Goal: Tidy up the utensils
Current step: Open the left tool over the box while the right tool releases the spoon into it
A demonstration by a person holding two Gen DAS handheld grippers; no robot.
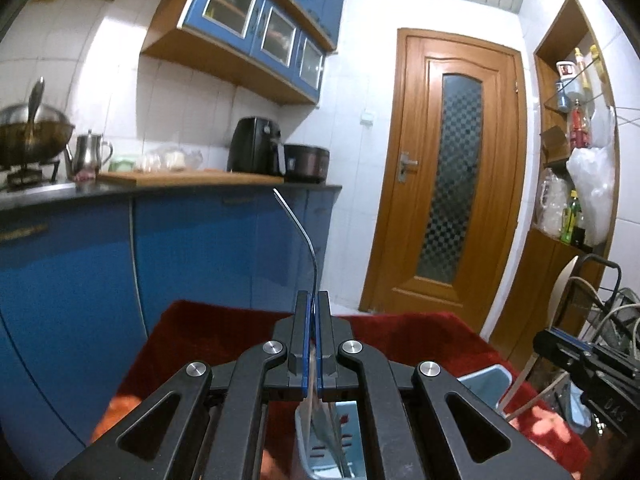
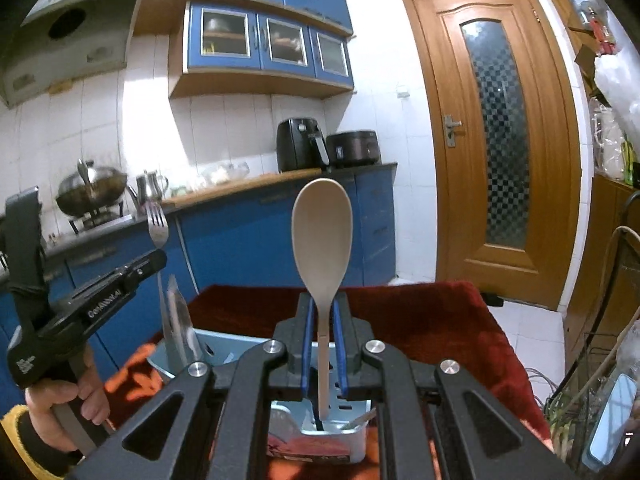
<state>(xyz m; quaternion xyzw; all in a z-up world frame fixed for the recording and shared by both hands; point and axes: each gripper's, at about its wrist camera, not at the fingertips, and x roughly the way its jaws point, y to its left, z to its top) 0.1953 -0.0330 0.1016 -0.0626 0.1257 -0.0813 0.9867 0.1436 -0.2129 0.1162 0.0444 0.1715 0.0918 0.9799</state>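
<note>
A: Our left gripper (image 1: 313, 304) pinches the fork (image 2: 157, 224) upright above the blue utensil holder (image 2: 224, 350), right?

B: Yes. Our right gripper (image 2: 323, 312) clamps the beige spoon (image 2: 322, 236), standing over that same holder.

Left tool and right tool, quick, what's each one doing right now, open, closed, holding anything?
Left tool: closed on a metal fork, tines up, handle down toward the blue holder.
Right tool: closed on a beige spoon, bowl up.
</note>
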